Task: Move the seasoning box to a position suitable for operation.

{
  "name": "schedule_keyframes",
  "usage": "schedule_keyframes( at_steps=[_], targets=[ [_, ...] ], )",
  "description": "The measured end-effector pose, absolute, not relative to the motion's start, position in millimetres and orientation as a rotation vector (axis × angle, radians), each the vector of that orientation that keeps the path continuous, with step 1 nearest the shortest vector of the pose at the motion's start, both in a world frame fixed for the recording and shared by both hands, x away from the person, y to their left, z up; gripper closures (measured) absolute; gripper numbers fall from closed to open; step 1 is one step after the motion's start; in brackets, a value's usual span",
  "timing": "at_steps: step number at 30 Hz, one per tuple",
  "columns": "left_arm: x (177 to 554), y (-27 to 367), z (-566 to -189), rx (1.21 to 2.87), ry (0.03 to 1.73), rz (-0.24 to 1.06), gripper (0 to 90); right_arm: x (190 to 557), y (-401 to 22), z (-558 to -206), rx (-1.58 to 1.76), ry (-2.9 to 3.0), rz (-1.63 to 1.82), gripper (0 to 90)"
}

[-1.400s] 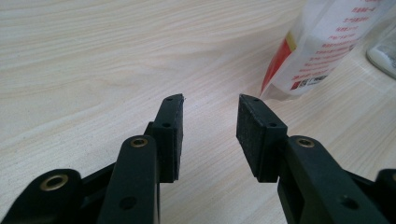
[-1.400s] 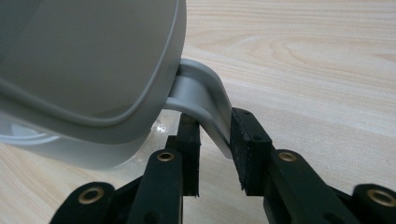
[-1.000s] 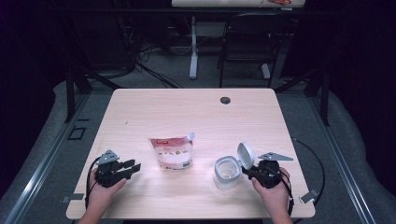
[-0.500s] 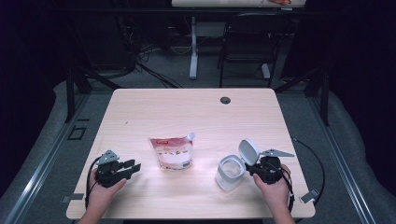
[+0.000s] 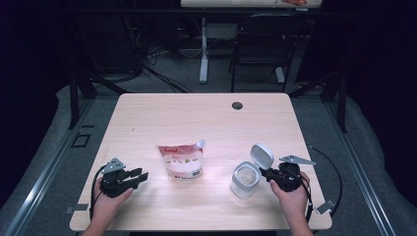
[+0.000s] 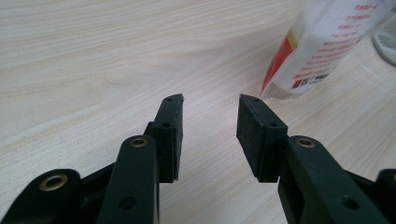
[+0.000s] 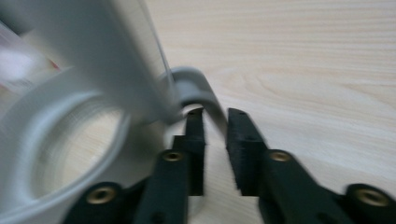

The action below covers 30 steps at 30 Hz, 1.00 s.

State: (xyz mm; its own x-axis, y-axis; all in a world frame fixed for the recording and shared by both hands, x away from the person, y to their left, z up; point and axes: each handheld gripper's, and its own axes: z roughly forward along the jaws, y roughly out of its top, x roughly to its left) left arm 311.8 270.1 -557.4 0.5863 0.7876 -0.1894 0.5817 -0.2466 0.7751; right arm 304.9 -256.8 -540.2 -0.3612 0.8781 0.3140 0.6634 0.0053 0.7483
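A red-and-white pouch (image 5: 181, 161) lies mid-table, between my hands and just left of the clear jar (image 5: 245, 180). The jar's flip lid (image 5: 262, 156) stands open. My right tongs (image 5: 269, 173) have just been closing around its grey hinge strap (image 7: 205, 95), pads nearly together. My left tongs (image 5: 141, 176) rest low near the table (image 5: 196, 118) edge, half apart, holding nothing.

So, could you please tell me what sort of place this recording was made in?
Probably a lab or office workroom set up for recording: a pale wooden desk with a cable port, loose cables on grey carpet behind it, a dark chair, and another desk farther back.
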Motion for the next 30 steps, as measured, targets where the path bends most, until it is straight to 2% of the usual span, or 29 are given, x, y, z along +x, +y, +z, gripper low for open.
schedule_keyframes(
  at_steps=[14,19,24,30],
  targets=[
    [311.6,270.3,-557.3,1.944,1.100,0.301,60.7,304.2,-264.2,-539.1,1.621,1.993,1.281,81.1],
    [311.7,270.8,-557.1,1.937,1.102,0.299,60.6,299.8,-265.4,-538.5,1.608,1.993,1.273,77.7],
    [311.2,272.8,-555.2,1.930,1.092,0.288,60.7,292.8,-268.3,-535.0,1.551,2.013,1.190,69.5],
    [310.4,274.2,-554.1,1.919,1.088,0.290,61.9,285.1,-272.7,-532.1,1.535,2.008,1.179,68.1]
  ],
)
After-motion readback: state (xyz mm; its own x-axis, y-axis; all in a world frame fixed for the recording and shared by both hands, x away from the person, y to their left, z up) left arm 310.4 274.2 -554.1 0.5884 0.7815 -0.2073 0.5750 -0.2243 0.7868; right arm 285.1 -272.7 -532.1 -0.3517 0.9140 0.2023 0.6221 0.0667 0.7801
